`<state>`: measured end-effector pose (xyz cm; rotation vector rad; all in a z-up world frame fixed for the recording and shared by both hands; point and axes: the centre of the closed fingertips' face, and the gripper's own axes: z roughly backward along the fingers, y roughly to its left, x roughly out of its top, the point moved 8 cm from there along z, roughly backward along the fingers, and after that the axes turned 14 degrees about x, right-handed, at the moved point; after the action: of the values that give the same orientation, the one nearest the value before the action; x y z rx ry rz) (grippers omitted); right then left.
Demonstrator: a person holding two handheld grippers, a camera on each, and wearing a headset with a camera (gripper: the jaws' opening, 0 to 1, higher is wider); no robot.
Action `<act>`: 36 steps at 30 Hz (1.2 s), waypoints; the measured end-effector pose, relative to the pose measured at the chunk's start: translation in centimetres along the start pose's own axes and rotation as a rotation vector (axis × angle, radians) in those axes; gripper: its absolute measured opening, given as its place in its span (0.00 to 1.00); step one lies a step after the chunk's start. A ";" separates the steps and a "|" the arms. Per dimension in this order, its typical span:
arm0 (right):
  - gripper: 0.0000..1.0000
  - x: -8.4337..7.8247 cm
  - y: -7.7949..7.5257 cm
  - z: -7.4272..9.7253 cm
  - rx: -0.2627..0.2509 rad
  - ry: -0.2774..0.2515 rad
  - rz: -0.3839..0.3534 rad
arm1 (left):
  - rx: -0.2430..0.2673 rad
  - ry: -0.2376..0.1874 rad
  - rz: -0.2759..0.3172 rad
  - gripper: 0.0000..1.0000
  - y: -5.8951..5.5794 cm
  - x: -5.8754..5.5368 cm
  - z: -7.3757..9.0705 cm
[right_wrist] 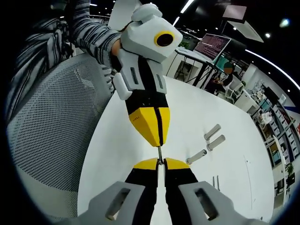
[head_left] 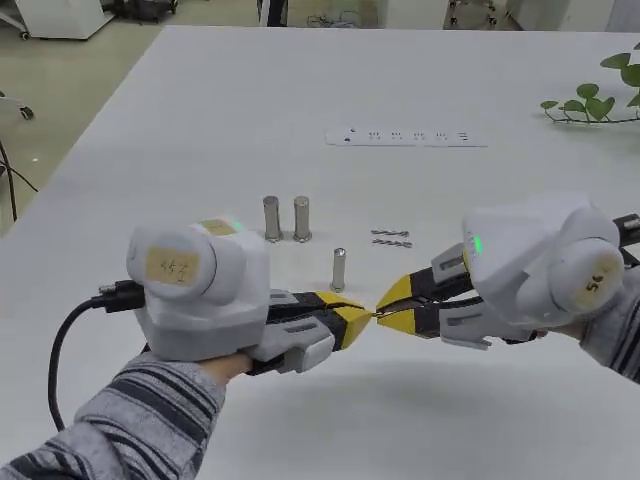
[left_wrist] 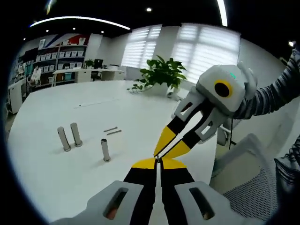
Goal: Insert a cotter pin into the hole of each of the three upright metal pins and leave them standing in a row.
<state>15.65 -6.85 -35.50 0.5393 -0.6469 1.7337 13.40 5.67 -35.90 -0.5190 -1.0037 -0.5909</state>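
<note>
White counter carries everything. At the left, a hand in a striped grey sleeve brings the left gripper in over the near edge, with its yellow-tipped jaws closed. Beyond it, toward the middle of the counter, two metal pins stand upright side by side, close but apart. A third metal pin stands alone nearer the near edge, just behind the jaw tips.

Tip to tip with the left gripper is the right gripper, and its jaws are also closed. A thin cotter pin bridges the two sets of tips above the counter, near the lone pin. Both pairs of jaws seem to pinch it, though the piece is too small to be sure how firmly each one grips.

Right of the paired pins, two spare cotter pins lie flat, parallel and close together. Farther back a power strip lies across the counter, and a leafy plant sits at the far right edge.
</note>
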 end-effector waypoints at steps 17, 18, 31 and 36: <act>0.00 0.1 0.6 -0.3 0.057 -0.041 -0.031 | -0.049 -0.010 -0.082 0.00 0.1 -0.1 0.6; 0.00 0.1 0.6 -0.2 0.053 -0.038 -0.035 | -0.047 -0.007 -0.082 0.00 0.1 -0.1 0.6; 0.00 0.3 0.4 0.2 0.035 -0.016 -0.048 | 0.023 -0.007 -0.095 0.08 0.6 -0.6 0.2; 0.00 -0.3 -0.2 0.3 0.012 0.013 -0.073 | 0.064 -0.016 -0.091 0.16 1.1 -0.7 -0.1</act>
<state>15.96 -7.17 -35.44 0.5531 -0.6013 1.6722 13.95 6.55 -36.73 -0.4239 -1.0625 -0.6342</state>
